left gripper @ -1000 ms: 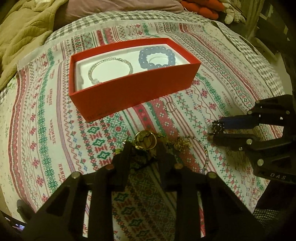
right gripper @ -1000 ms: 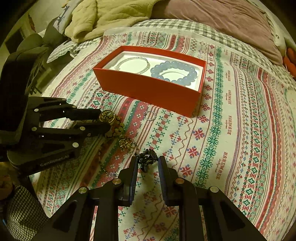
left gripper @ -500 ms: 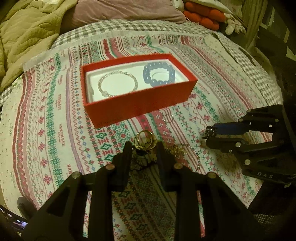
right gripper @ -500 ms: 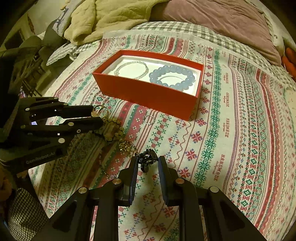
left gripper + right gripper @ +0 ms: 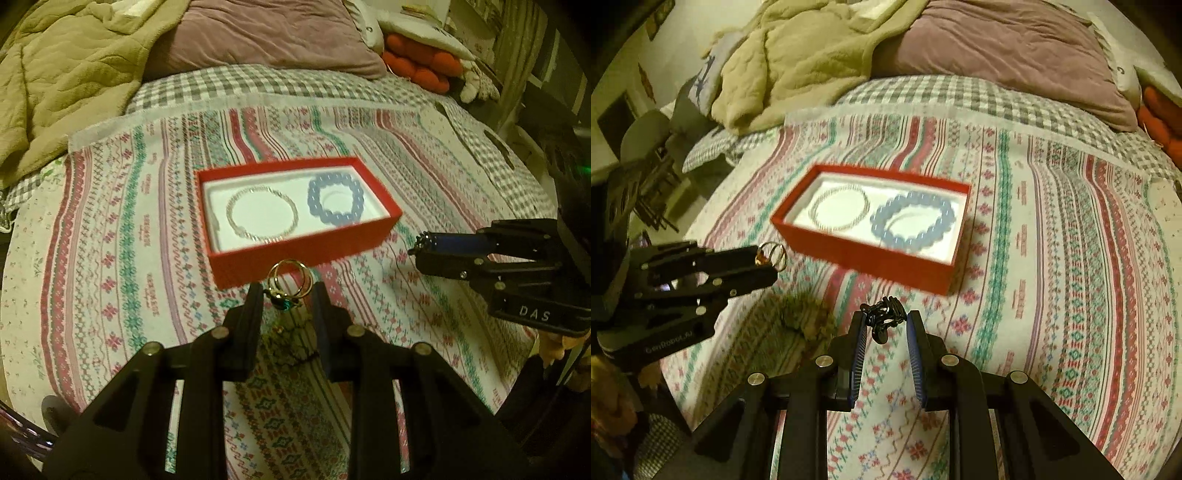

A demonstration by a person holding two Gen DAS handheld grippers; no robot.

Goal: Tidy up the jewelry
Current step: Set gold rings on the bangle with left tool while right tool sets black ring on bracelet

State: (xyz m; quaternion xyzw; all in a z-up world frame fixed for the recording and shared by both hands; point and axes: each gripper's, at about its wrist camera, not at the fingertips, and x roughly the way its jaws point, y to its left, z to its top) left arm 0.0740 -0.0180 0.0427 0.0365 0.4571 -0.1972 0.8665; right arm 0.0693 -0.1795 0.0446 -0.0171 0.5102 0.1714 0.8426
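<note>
A red box (image 5: 295, 258) is seen lying on a bed covered by a patterned cloth (image 5: 110, 258) with red and green cross-stitch bands. Inside the box, on its white lining, a thin silver bracelet (image 5: 262, 214) is laid in the left half and a blue beaded bracelet (image 5: 336, 201) in the right half; the two are near each other but apart.

Just in front of the box's near wall, gold rings with a teal stone (image 5: 290, 286) are pinched between the fingers of the left gripper (image 5: 288, 295), which are drawn in on them and held clear of the cloth. In the right wrist view the same rings (image 5: 772, 254) are seen at the tip of the left gripper (image 5: 764, 266), to the left of the box (image 5: 871, 254).

A dark, tangled chain piece (image 5: 884, 315) is clamped between the blue-padded fingers of the right gripper (image 5: 884, 325), in front of the box's near wall and above the cloth (image 5: 1052, 277). In the left wrist view the right gripper (image 5: 417, 251) is seen to the right of the box, with a dark bit of the piece at its tip.

On the cloth in front of the box, between the two grippers, a blurred patch of golden-brown jewelry (image 5: 805, 317) is made out; its pieces cannot be told apart. Behind the box, a beige blanket (image 5: 66, 74) and a mauve pillow (image 5: 266, 37) are piled at the head of the bed.
</note>
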